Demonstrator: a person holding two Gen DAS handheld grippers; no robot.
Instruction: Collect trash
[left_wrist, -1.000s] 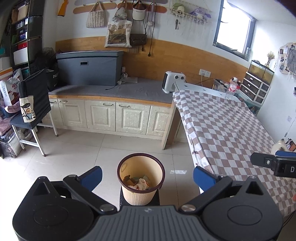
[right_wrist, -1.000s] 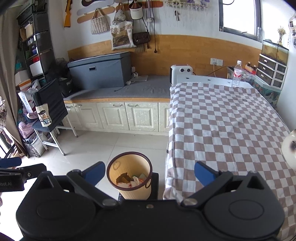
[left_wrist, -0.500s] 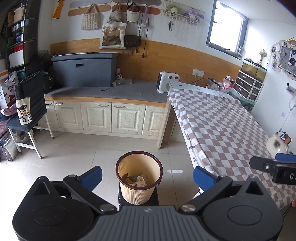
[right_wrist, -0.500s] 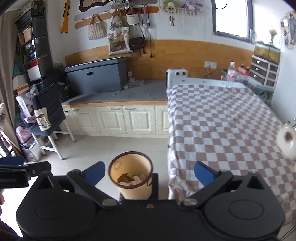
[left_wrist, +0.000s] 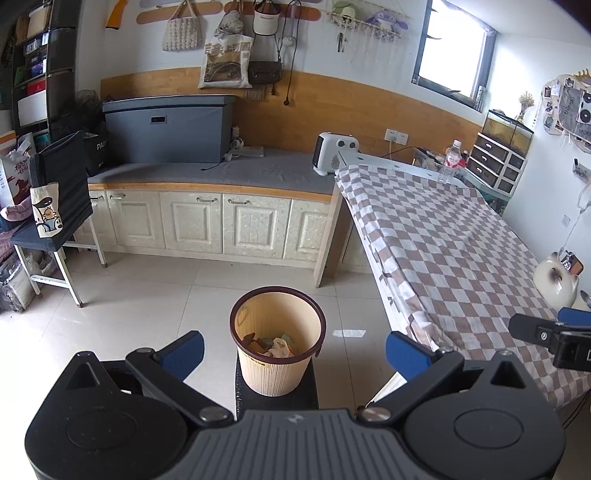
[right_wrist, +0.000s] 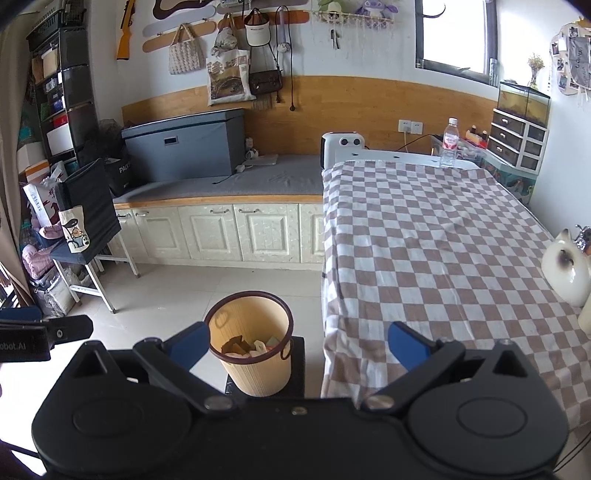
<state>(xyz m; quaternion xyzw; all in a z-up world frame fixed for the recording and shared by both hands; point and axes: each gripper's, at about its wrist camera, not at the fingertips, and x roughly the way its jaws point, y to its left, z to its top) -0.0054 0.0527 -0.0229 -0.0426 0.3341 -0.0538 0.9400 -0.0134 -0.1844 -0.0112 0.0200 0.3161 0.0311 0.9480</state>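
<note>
Beige ribbed plastic bin (left_wrist: 277, 347) with crumpled trash (left_wrist: 275, 343) inside stands on the floor beside the checkered bed (left_wrist: 443, 243); your left gripper (left_wrist: 293, 350) and right gripper (right_wrist: 297, 343) both gape empty

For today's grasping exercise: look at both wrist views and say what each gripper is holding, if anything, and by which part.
Nothing is held. The left gripper and the right gripper both have jaws spread wide with nothing between them; the bin stands apart on the floor.
</note>
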